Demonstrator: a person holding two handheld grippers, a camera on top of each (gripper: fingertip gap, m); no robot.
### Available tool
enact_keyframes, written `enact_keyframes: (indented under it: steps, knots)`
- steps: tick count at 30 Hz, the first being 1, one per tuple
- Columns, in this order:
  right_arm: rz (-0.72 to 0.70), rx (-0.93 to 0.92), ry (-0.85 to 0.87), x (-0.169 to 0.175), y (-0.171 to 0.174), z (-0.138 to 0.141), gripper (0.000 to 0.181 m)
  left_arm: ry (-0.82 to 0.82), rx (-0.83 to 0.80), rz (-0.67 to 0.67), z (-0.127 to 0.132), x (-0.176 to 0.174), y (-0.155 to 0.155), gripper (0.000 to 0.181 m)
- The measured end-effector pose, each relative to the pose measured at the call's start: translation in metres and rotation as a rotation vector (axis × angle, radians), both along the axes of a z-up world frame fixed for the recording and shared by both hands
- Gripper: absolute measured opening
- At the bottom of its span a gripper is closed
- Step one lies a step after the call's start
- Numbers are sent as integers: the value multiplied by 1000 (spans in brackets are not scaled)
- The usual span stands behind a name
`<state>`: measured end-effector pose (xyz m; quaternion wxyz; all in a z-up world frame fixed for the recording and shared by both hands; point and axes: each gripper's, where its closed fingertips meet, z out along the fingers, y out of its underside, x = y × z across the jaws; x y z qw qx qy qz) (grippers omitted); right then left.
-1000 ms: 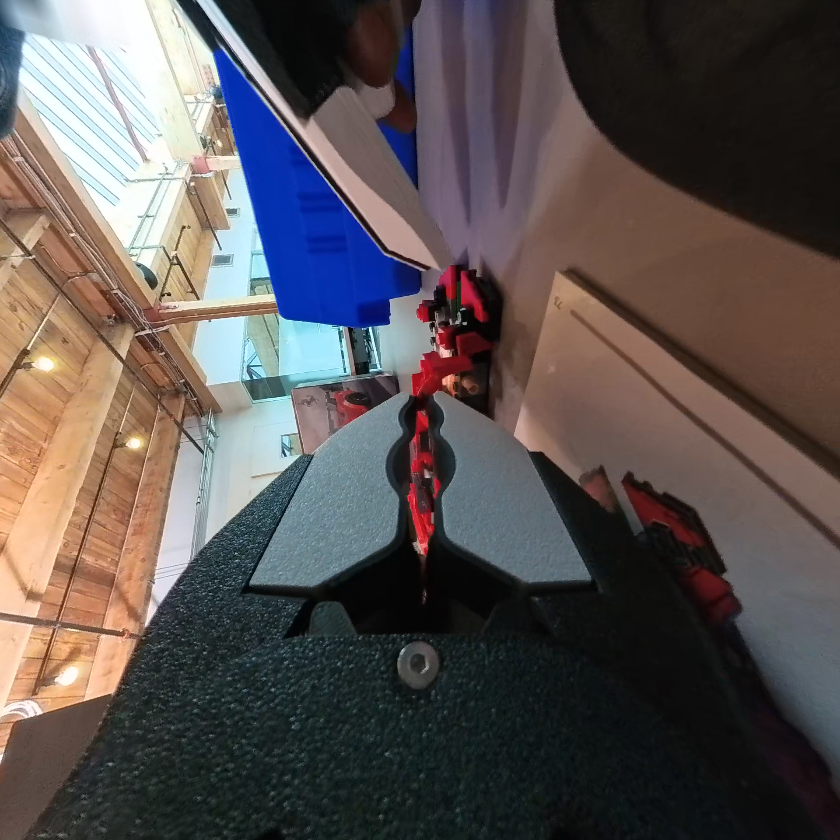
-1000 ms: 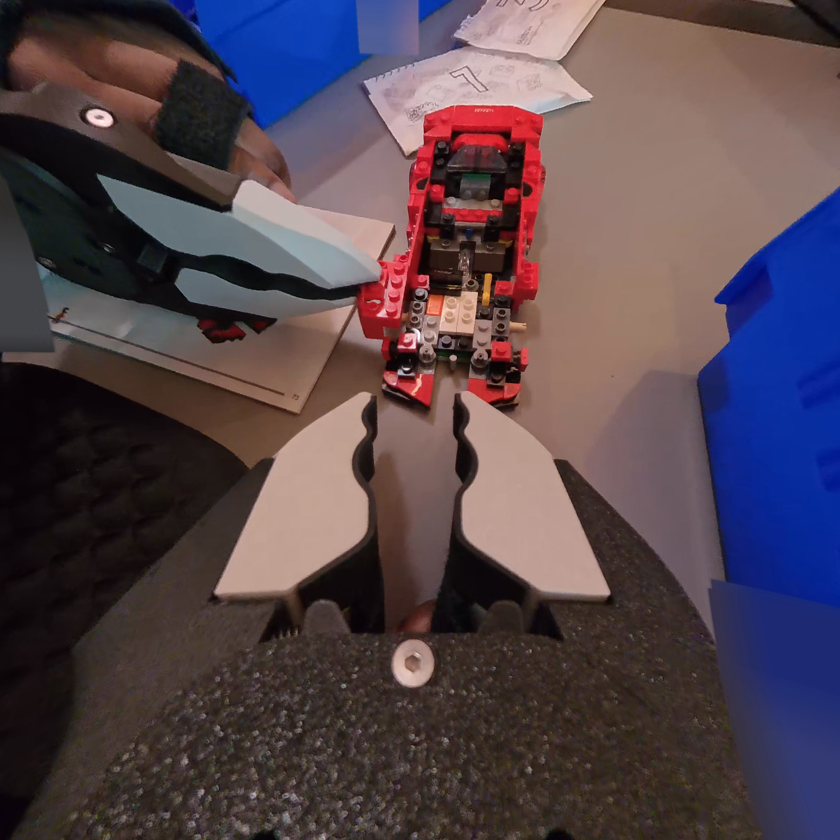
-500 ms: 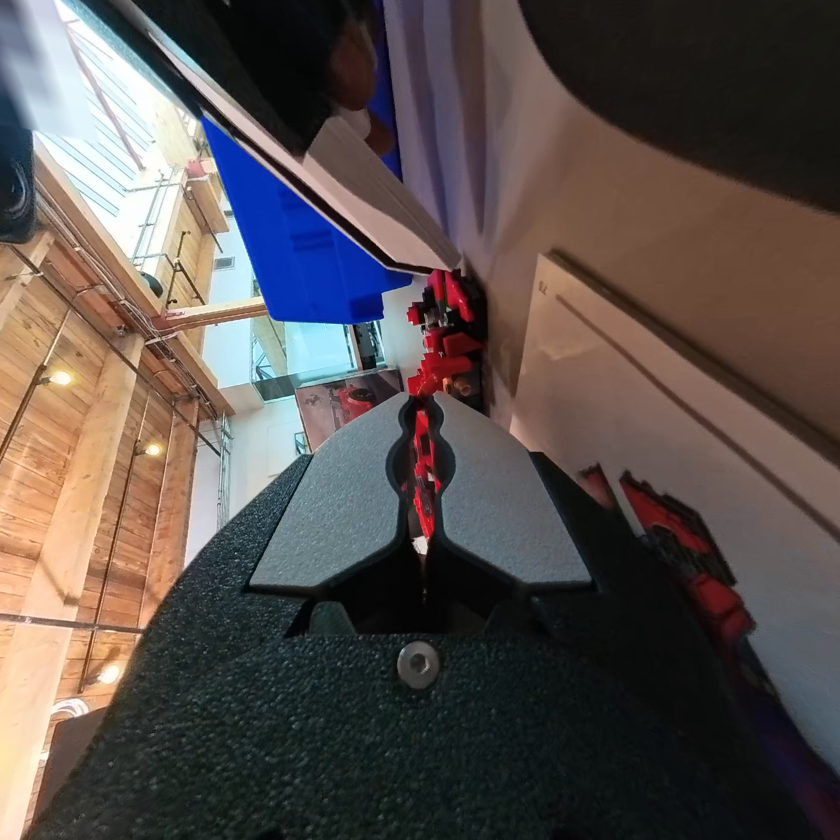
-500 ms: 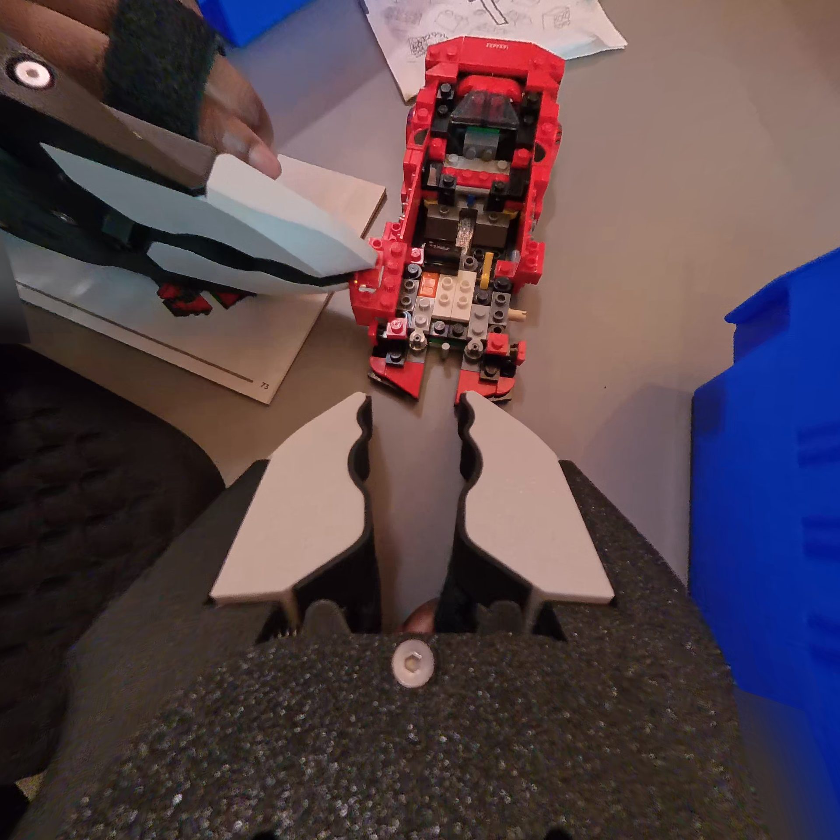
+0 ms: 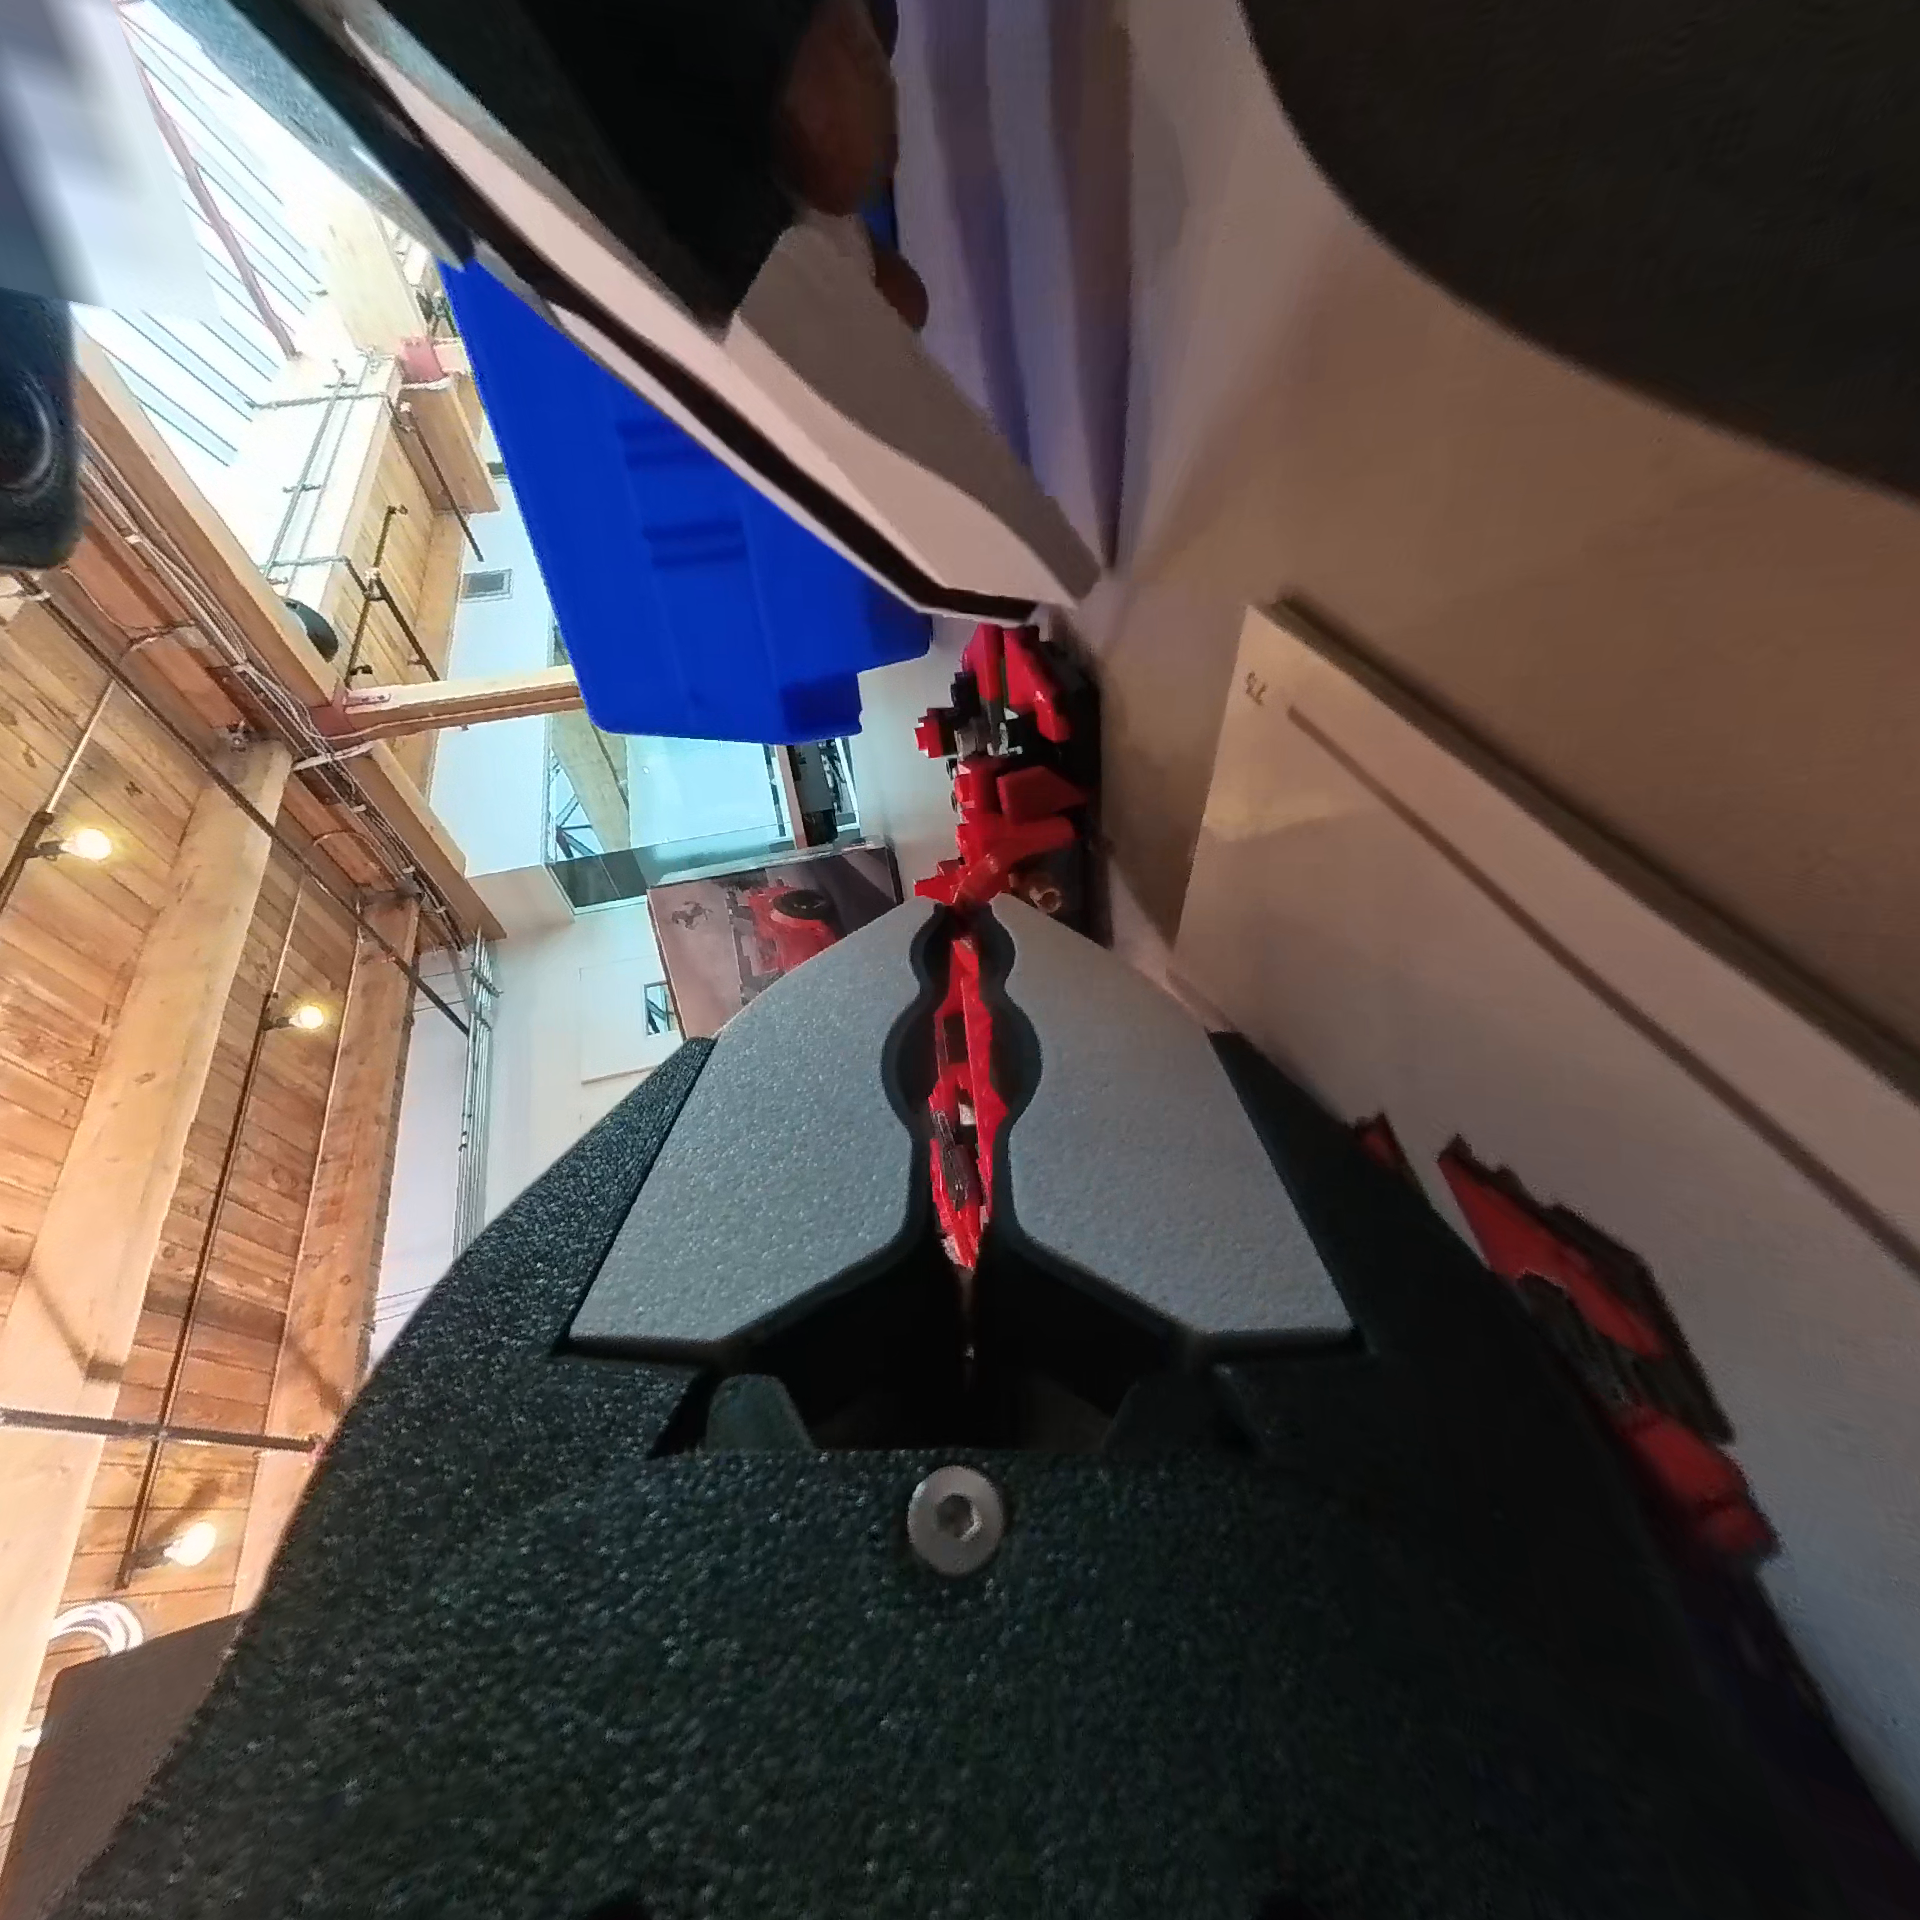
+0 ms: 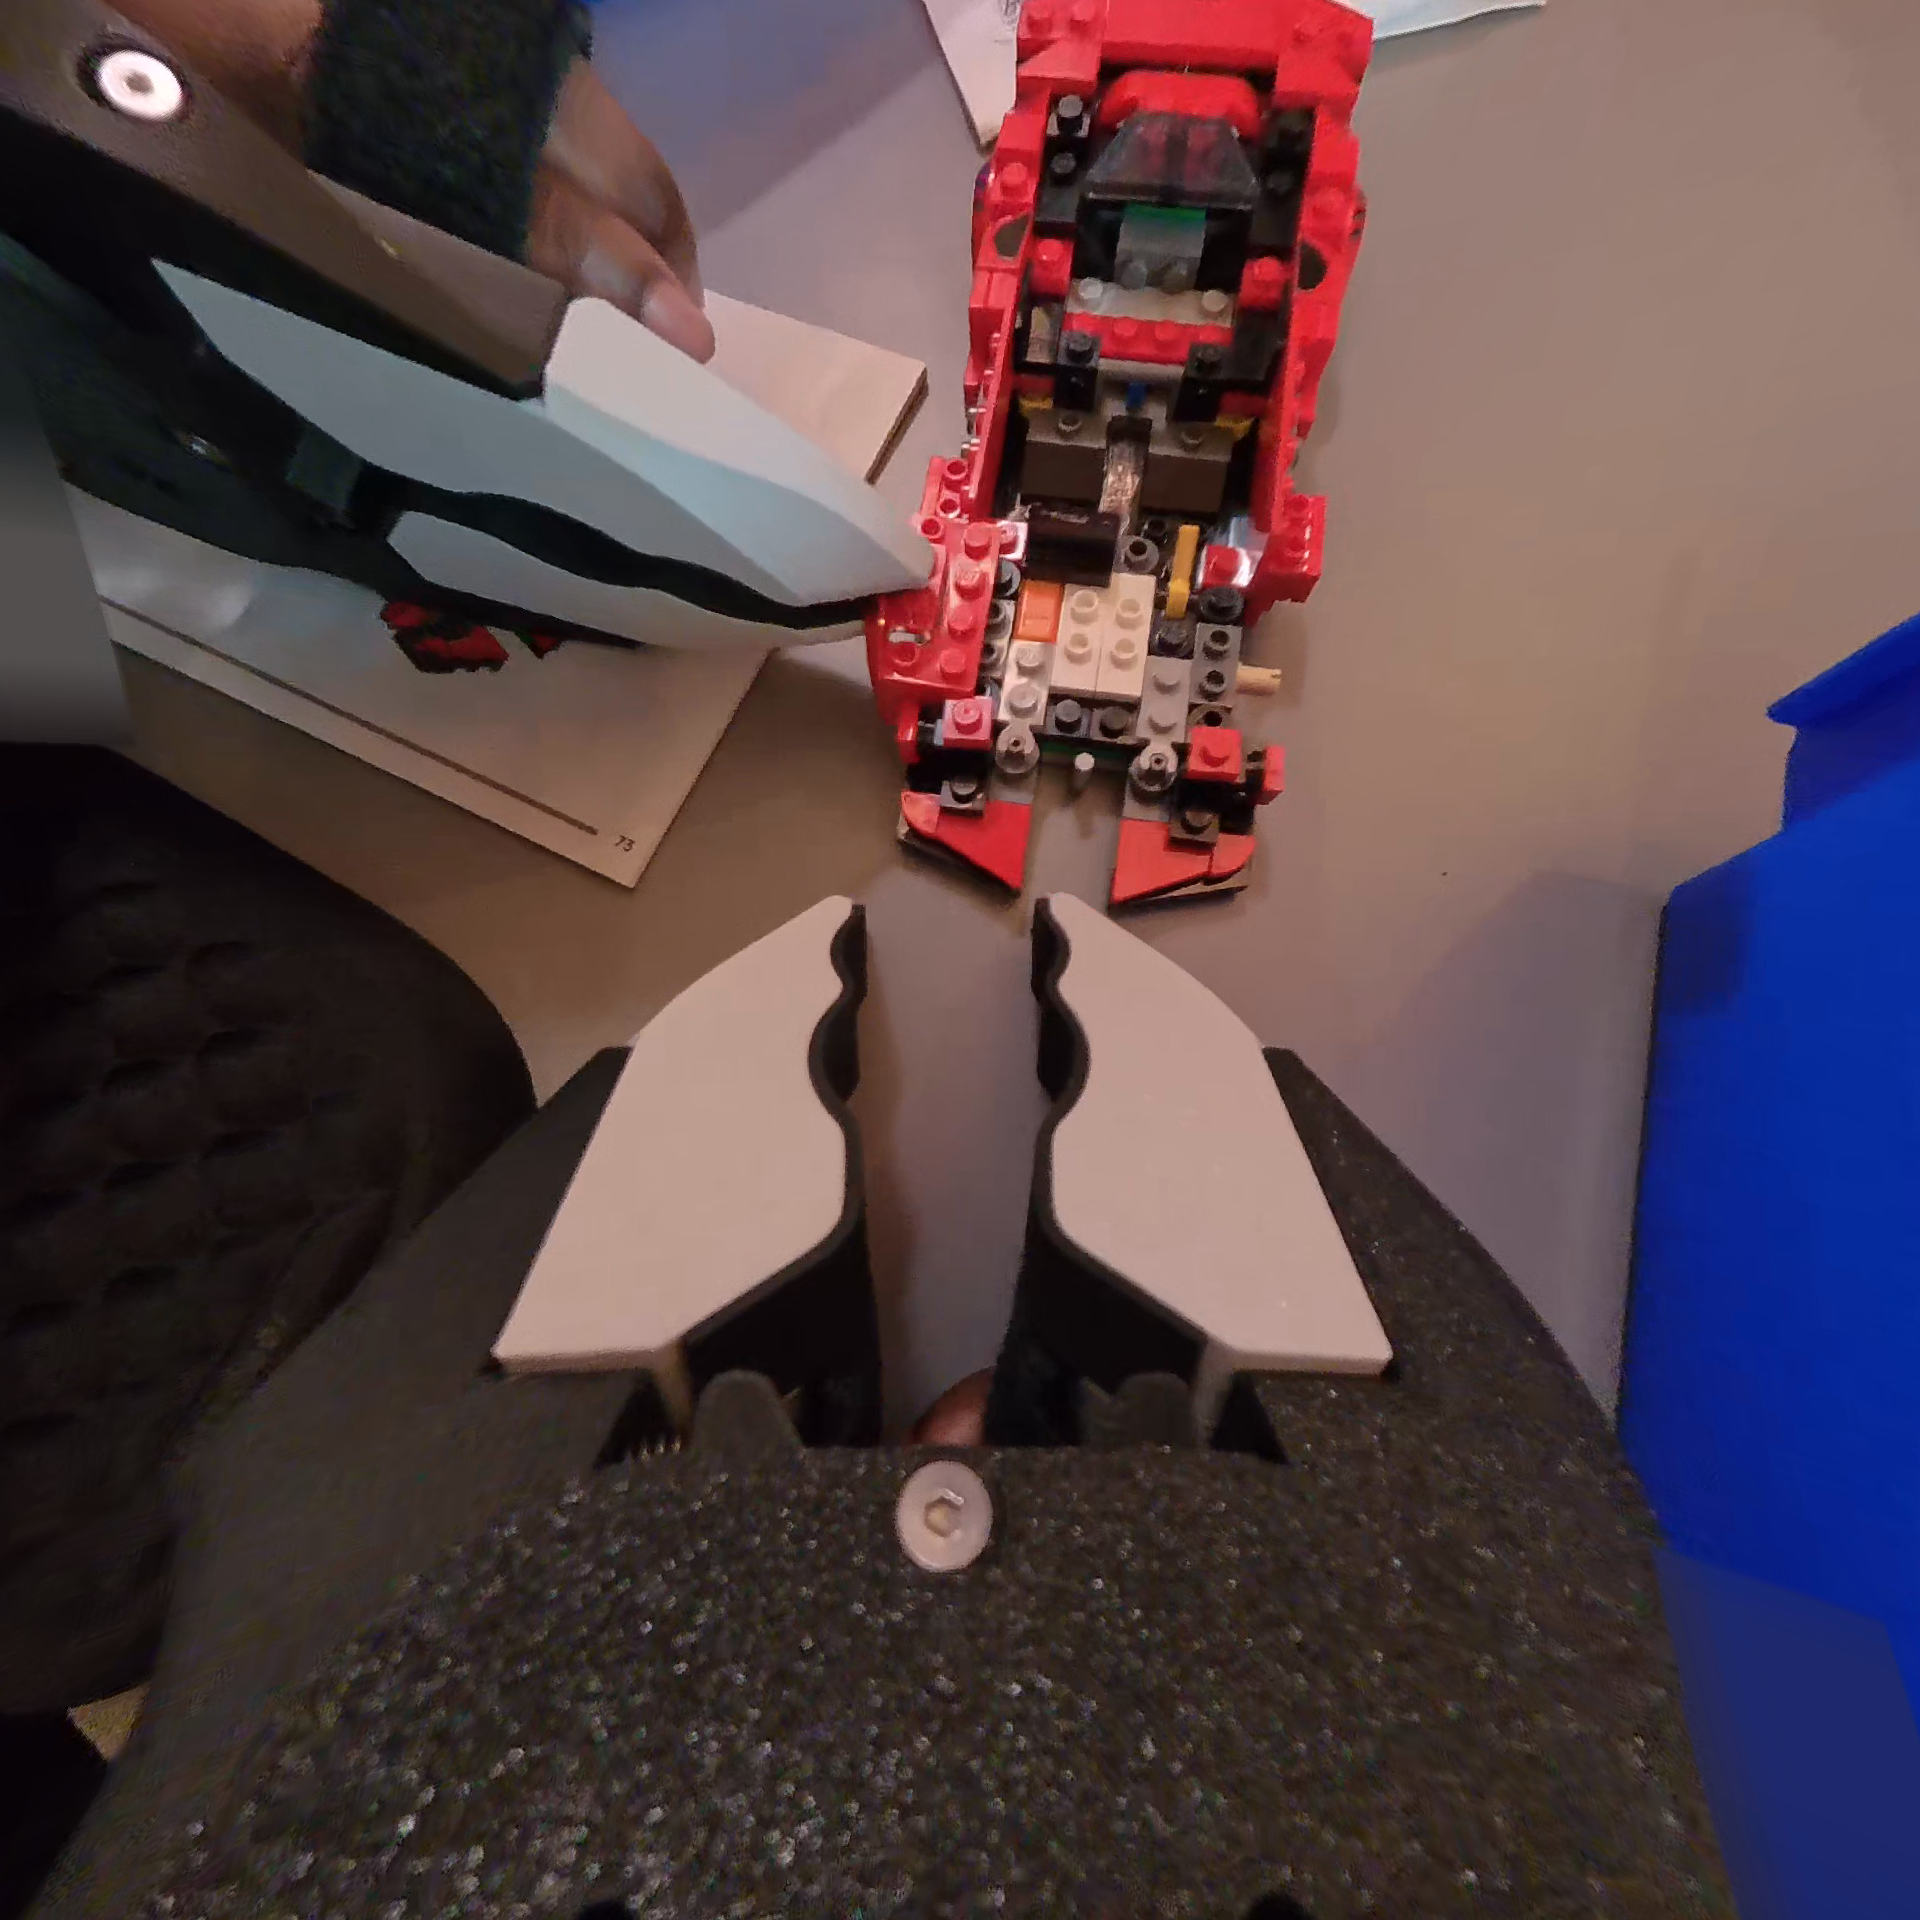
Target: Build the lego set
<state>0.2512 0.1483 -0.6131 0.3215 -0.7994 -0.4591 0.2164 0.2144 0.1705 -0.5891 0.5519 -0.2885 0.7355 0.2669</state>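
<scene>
Red side panel (image 6: 951, 613) pinched in L gripper (image 6: 894, 597), seating onto car (image 6: 1122, 499) flank; R gripper (image 6: 945, 935) part-open, empty; next prob: press home, R bracing.

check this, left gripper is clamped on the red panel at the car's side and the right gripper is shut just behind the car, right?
Not quite: the right gripper is open, with bare table showing between its fingers in the right wrist view. The left gripper is clamped on the red panel at the car's side.
</scene>
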Motion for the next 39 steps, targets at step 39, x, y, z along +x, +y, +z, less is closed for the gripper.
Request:
enact_keyframes:
  steps: [39]
  knots:
    - [151, 103, 37, -15, 22, 41, 0, 66, 15, 13, -2, 6, 7, 5]
